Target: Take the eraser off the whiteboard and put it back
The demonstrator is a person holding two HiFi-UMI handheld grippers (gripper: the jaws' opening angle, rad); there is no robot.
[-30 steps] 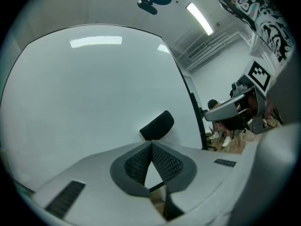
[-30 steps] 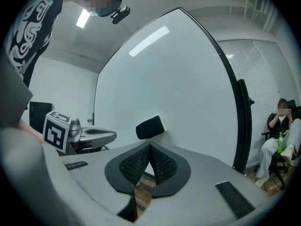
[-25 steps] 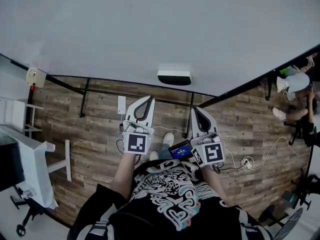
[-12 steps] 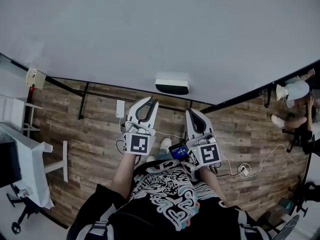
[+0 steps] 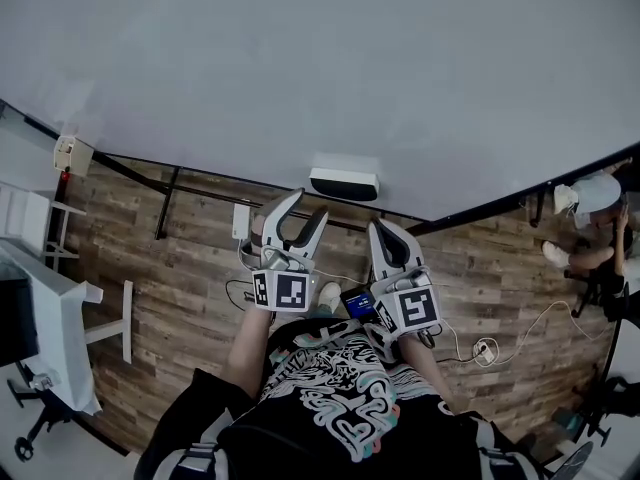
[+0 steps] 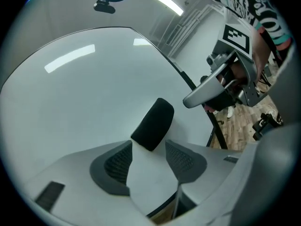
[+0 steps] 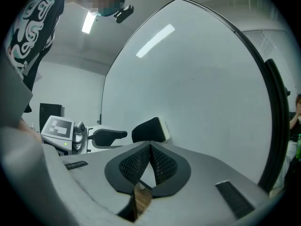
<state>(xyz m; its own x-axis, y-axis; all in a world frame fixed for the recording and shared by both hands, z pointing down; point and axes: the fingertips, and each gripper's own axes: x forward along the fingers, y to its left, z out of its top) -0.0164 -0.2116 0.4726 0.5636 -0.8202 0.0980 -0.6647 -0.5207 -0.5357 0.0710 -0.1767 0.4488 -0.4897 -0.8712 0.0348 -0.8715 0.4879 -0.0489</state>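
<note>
- Left gripper view: just now spreading the left tongs (image 6: pixel 148 158) to a middling gap, gripping nothing.
- Facing the eraser (image 6: pixel 153 124), stuck on the whiteboard (image 6: pixel 84 93) just ahead of the pads, untouched.
- Holding the right tongs (image 7: pixel 149 166) pressed shut, empty, alongside.
- Probably readying the grab; eraser not yet off the board.

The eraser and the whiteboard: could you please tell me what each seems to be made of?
The eraser: matte black rounded body without shine, probably foam or felt over plastic; the right gripper view shows a pale layer on one side. The whiteboard: smooth glossy white coated panel, as ceiling lights reflect in it as streaks; its core cannot be told.
</note>
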